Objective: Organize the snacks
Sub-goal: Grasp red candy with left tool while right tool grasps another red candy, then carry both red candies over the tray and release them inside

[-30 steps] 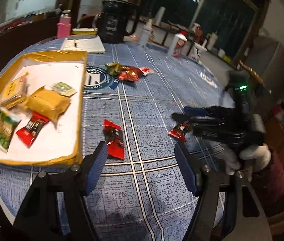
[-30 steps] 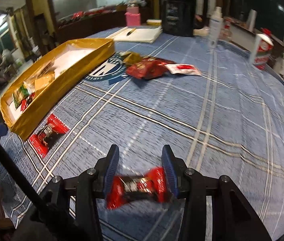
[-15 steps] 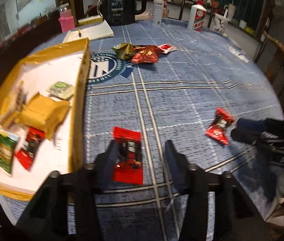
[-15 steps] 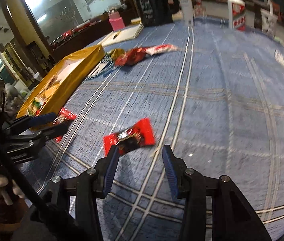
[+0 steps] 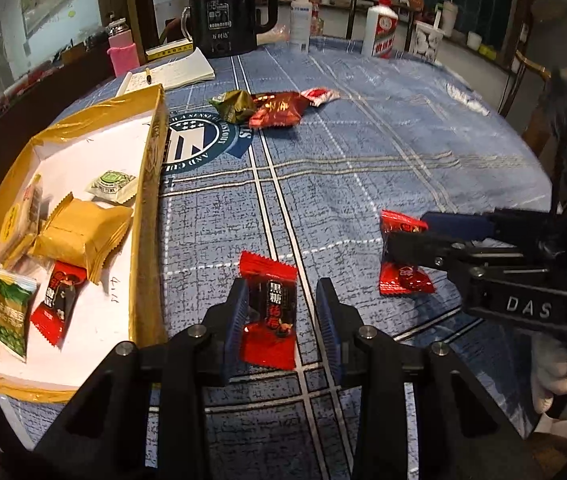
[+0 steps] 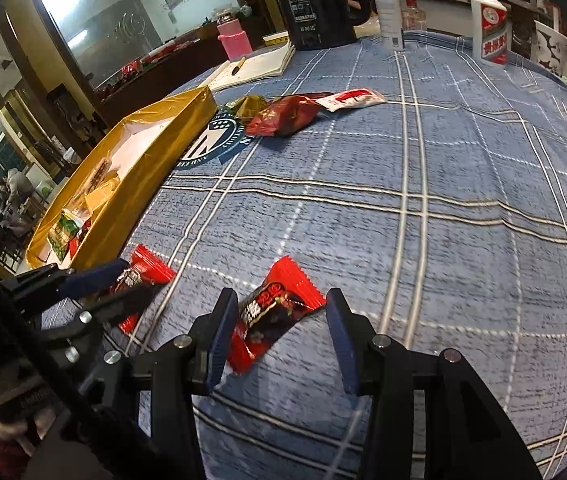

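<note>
So this looks like the pickup step, two at once: a red snack packet (image 5: pixel 269 312) is straddled by the left claw (image 5: pixel 281 324), jaws parted with a gap left on each side, nothing pinched yet, and the packet is lying flat on the blue plaid surface (image 5: pixel 363 184) just right of the gold tray (image 5: pixel 149 216). Same story in the right wrist view, where a second red packet (image 6: pixel 279 312) is framed by the right claw (image 6: pixel 279 332), spread wide and not closed on it, with the left pad maybe touching the wrapper edge, hard to call. Next, both sets of jaws probably need to be squeezed shut on the wrappers, then each packet lifted and carried left over the tray wall to be dropped with the stuff already in there, like the yellow pack (image 5: pixel 83 236) and green pouch (image 5: pixel 7 312). Thin crinkly wrappers can likely be slid out of a shallow pinch, so a low grip is called for. Three more snacks (image 5: pixel 271 110) are left far across the cloth near the black kettle (image 5: pixel 227 8). Hard to make out: part of the second packet is covered by the right claw's finger in the left view, the tray's near corner is hidden behind the claw body, and the print on the wrappers can't be read.
</note>
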`<state>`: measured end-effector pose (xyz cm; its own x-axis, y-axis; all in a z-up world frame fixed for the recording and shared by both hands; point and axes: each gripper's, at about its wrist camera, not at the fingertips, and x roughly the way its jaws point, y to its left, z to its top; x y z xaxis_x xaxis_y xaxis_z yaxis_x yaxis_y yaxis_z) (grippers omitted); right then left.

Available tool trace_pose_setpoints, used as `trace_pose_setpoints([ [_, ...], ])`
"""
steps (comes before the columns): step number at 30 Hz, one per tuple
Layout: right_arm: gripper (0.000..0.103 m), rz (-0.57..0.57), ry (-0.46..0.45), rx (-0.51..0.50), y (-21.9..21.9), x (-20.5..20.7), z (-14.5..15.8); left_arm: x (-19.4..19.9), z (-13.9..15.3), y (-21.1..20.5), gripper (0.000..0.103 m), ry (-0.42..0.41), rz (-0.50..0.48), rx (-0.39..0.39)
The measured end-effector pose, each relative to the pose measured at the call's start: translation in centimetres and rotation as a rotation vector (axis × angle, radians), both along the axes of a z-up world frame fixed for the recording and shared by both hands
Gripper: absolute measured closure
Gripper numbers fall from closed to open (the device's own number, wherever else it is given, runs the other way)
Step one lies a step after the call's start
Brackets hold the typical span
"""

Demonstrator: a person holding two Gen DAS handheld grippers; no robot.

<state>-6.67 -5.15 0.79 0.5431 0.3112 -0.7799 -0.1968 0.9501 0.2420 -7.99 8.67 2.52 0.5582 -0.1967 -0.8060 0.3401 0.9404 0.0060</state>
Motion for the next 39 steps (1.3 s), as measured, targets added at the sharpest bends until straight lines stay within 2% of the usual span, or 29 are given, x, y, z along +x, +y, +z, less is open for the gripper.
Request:
trace_pose_setpoints([
  [3,0.056,0.005,-0.013,-0.040,1.2,0.1,0.0,0.2,-0.8,-0.6,0.066,0.008,-0.017,0.019],
  [5,0.056,0.017,-0.043,-0.096,2.1,-0.2,-0.2,0.0,-0.9,-0.7,0.073,0.012,-0.040,0.008],
  [7,0.064,0.033,-0.066,-0.154,2.7,-0.4,-0.3,-0.2,-0.8,-0.4,0.073,0.017,-0.045,-0.025],
  [8,0.072,0.051,-0.075,-0.182,2.8,-0.6,-0.3,-0.2,-0.8,-0.3,0.073,0.019,-0.041,-0.035],
  [9,0.080,0.058,-0.073,-0.184,2.7,-0.6,-0.3,-0.2,-0.8,-0.1,0.073,0.021,-0.033,-0.043],
  [13,0.080,0.062,-0.070,-0.175,1.2,-1.0,-0.3,-0.2,-0.7,0.2,0.073,0.029,-0.019,-0.082],
  [18,0.080,0.021,-0.064,-0.153,-1.2,-1.7,-0.2,-0.5,-0.4,-0.3,0.073,0.007,-0.020,-0.090],
  [22,0.080,0.015,-0.080,-0.119,-1.6,-2.3,0.7,-0.9,1.1,0.7,0.074,-0.019,-0.005,-0.145],
  [29,0.080,0.072,-0.157,-0.063,0.4,-2.6,5.3,-0.8,6.6,7.7,0.074,-0.136,0.100,-0.243],
  [33,0.080,0.112,-0.172,-0.031,2.9,-0.8,8.1,0.3,8.6,12.4,0.074,-0.174,0.182,-0.246],
  [35,0.080,0.135,-0.192,-0.034,4.8,0.5,9.5,1.3,9.3,14.5,0.074,-0.191,0.219,-0.224],
  [39,0.080,0.180,-0.188,-0.015,8.6,3.8,10.9,4.1,9.6,18.4,0.074,-0.180,0.281,-0.217],
])
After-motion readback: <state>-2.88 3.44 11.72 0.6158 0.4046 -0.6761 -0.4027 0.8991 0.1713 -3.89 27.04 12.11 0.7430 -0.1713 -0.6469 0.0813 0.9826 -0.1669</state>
